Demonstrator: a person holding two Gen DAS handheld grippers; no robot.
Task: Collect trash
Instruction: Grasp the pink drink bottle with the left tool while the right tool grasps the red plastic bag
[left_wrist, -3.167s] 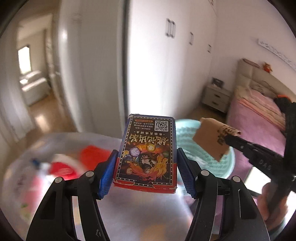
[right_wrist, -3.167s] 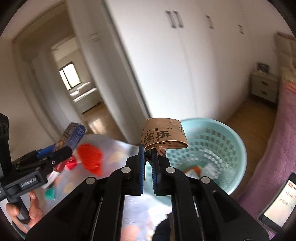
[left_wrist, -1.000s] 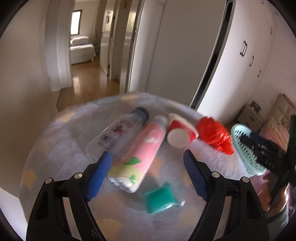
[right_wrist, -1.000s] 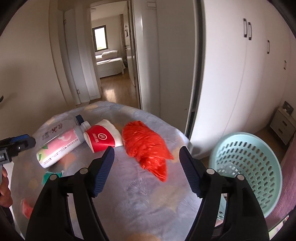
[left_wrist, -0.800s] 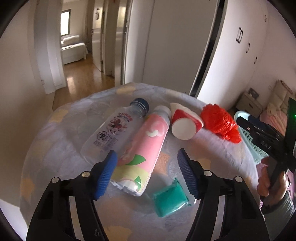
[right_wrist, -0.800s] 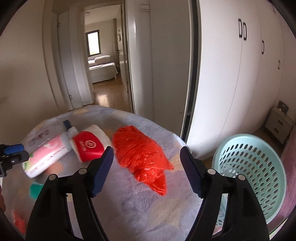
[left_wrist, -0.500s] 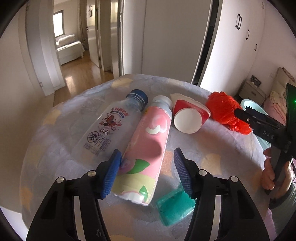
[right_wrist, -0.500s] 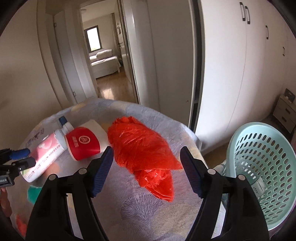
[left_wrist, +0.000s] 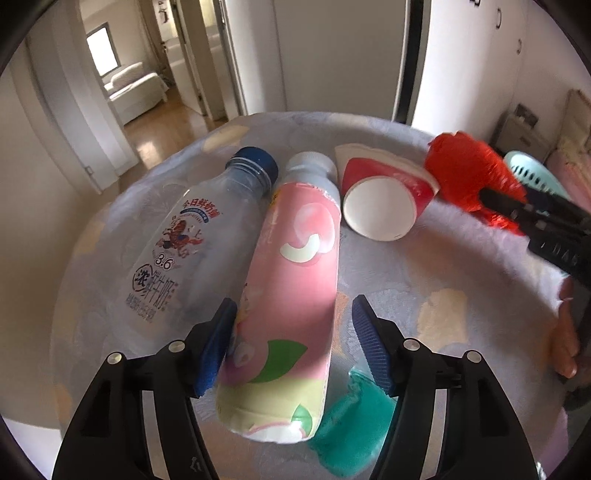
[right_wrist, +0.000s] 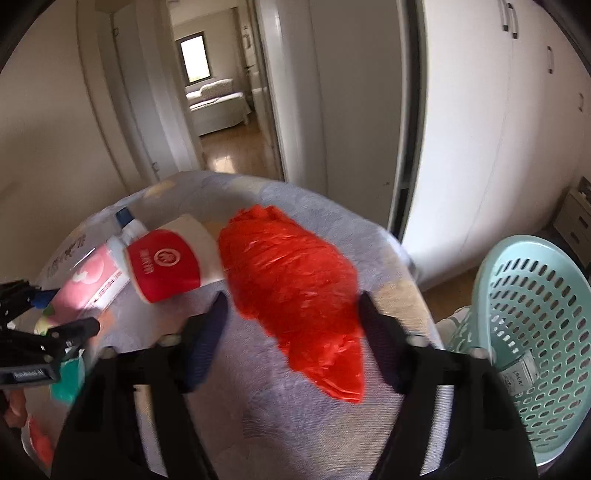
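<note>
- The left gripper (left_wrist: 291, 334) straddles the lower part of the pink bottle (left_wrist: 291, 295). Its left pad looks to touch the bottle's side, while a gap shows at the right pad; the jaws are opening and not clamped on it.
- Just outside the left jaw lies a clear bottle (left_wrist: 192, 251) with a blue cap, side by side with the pink one and touching it.
- Below and outside the right jaw of that gripper sits a crumpled teal wrapper (left_wrist: 351, 432), partly under the fingertip.
- Beyond the jaws lies a red paper cup (left_wrist: 384, 199) on its side, white base toward the camera, close by the pink bottle's neck.
- The right gripper (right_wrist: 290, 332) has the red plastic bag (right_wrist: 295, 291) between its jaws; they are closing, and the blur leaves it unclear whether the pads yet press the bag.
- To the left of those jaws lies the same red cup, touching the bag's far end.
- Off to the right of the right jaws, past the table edge, stands a pale teal basket (right_wrist: 532, 302) with some trash inside.
- All trash lies on a round table (left_wrist: 461, 280) under a pale lilac patterned cloth.
- Behind are white wardrobe doors (right_wrist: 480, 122) and a doorway onto a wooden-floored hallway.
</note>
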